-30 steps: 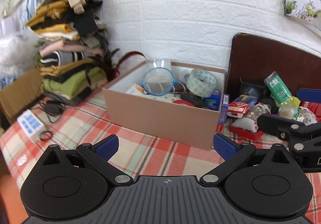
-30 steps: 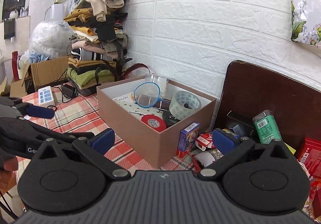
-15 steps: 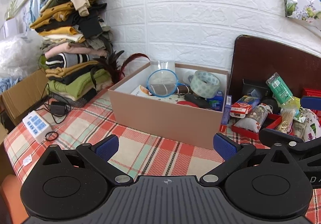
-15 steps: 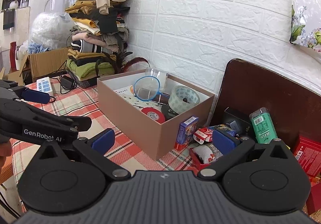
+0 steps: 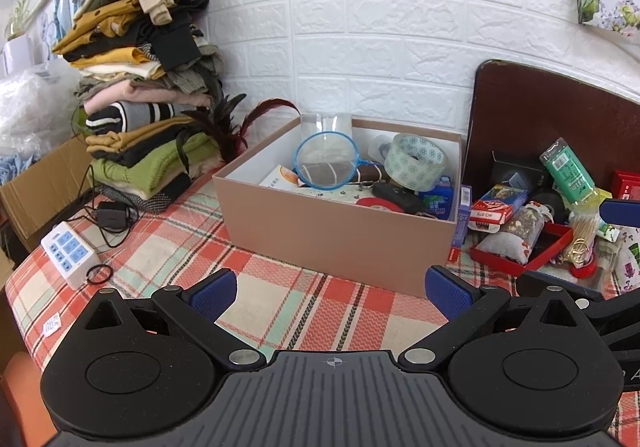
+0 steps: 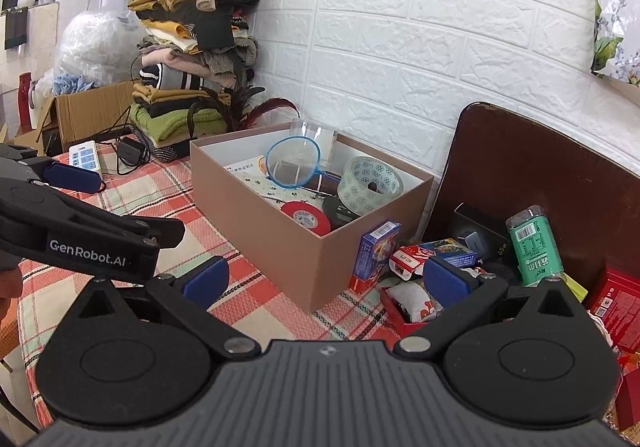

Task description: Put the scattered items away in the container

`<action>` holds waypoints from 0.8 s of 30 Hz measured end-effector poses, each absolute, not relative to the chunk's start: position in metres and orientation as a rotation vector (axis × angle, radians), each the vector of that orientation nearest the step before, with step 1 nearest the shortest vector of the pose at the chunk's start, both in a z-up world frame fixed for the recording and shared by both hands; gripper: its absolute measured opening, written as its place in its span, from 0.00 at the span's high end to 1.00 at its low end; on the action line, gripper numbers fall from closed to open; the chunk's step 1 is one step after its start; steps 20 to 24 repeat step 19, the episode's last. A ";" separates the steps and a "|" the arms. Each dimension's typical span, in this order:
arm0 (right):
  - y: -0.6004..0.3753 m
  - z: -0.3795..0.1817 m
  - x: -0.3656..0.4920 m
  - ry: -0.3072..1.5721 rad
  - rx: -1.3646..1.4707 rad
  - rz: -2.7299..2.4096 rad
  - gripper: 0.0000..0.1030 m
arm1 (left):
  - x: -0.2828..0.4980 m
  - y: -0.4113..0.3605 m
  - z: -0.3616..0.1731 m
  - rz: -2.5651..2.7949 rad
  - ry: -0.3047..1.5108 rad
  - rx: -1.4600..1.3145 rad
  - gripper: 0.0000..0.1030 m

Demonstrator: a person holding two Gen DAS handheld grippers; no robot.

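A brown cardboard box (image 5: 328,235) (image 6: 256,215) stands on the checked tablecloth. It holds a blue strainer (image 5: 326,161), a patterned tape roll (image 5: 414,161) (image 6: 370,185) and a red tape roll (image 6: 306,217). Scattered items lie to its right: a blue card pack (image 6: 374,255), a red-white pack (image 5: 498,205), a green bottle (image 5: 570,173) (image 6: 534,247), a cloth pouch in a red tray (image 5: 516,237). My left gripper (image 5: 332,293) is open and empty, in front of the box. My right gripper (image 6: 326,279) is open and empty, near the box's right corner.
A stack of folded clothes (image 5: 140,95) stands at the back left beside a feather duster. A white power strip (image 5: 70,255), a charger and a black hair tie (image 5: 98,274) lie at the left. A dark wooden board (image 6: 540,183) leans on the white brick wall.
Both grippers have drawn back from the box, so it looks smaller and more of the tablecloth shows. Both stay open and empty.
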State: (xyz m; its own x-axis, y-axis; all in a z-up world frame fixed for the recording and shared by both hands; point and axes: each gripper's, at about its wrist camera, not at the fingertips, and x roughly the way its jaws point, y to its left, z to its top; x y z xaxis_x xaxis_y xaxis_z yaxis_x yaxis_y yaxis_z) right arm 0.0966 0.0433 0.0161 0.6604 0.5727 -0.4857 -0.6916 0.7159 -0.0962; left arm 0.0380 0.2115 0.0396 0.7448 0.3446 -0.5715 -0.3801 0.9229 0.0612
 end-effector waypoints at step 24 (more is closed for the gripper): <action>0.048 0.011 0.105 0.462 -0.287 0.745 0.00 | 0.046 0.211 0.037 0.403 0.598 -0.037 0.00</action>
